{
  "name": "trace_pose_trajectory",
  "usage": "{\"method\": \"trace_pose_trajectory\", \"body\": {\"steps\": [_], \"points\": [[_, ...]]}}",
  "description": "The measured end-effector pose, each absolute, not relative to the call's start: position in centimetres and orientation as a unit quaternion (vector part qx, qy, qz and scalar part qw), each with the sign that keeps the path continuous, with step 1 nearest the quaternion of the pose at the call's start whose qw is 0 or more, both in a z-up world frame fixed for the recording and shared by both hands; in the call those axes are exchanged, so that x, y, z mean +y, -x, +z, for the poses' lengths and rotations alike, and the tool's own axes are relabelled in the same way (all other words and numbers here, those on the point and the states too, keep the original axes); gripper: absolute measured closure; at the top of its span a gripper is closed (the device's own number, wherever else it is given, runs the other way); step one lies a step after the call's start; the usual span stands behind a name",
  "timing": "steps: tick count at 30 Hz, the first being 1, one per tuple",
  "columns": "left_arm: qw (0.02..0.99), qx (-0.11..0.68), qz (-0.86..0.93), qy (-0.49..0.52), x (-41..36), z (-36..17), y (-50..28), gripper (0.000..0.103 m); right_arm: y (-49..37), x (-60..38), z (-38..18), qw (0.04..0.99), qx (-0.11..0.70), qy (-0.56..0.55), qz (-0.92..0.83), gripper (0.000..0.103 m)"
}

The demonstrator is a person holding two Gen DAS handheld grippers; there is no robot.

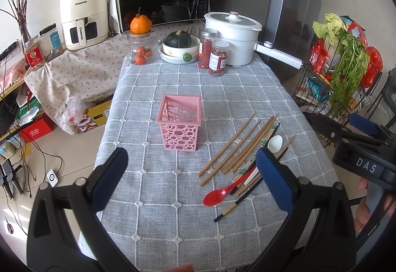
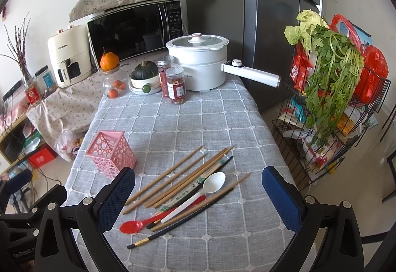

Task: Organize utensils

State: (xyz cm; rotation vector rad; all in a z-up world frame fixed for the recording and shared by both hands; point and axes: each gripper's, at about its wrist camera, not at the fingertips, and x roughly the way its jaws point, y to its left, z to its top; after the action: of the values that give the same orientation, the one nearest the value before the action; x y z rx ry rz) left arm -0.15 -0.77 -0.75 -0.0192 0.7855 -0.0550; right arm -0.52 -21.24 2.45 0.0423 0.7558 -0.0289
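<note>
Beside pink basket (image 1: pixel 180 123), bare tablecloth (image 1: pixel 153 197)

Both grippers open and empty above the grey checked tablecloth (image 1: pixel 173 88).

Left gripper (image 1: pixel 193 180): jaws spread wide, blue pads facing each other, nothing between them, held above the near end of the tablecloth. Right gripper (image 2: pixel 198 200): jaws likewise spread wide and empty, held above the same near end, toward its right side. In the left wrist view the right gripper's black body sits at the tablecloth's right edge, with fingers (image 1: pixel 362 184) of the person's hand wrapped on its handle.
</note>
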Motion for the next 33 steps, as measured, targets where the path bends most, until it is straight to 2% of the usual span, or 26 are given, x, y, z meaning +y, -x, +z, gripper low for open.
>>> {"method": "trace_pose_trajectory", "body": {"steps": [28, 33], "points": [[0.924, 0.382, -0.022, 0.010, -0.7, -1.2, -0.6, 0.000, -0.5, -22.2, 1.6, 0.917, 0.396, -0.039, -0.012, 0.000], [0.904, 0.424, -0.043, -0.009, -1.4, -2.5, -2.3, 0.000, -2.4, -23.9, 0.6, 0.903, 0.425, -0.053, -0.025, 0.000]]}}
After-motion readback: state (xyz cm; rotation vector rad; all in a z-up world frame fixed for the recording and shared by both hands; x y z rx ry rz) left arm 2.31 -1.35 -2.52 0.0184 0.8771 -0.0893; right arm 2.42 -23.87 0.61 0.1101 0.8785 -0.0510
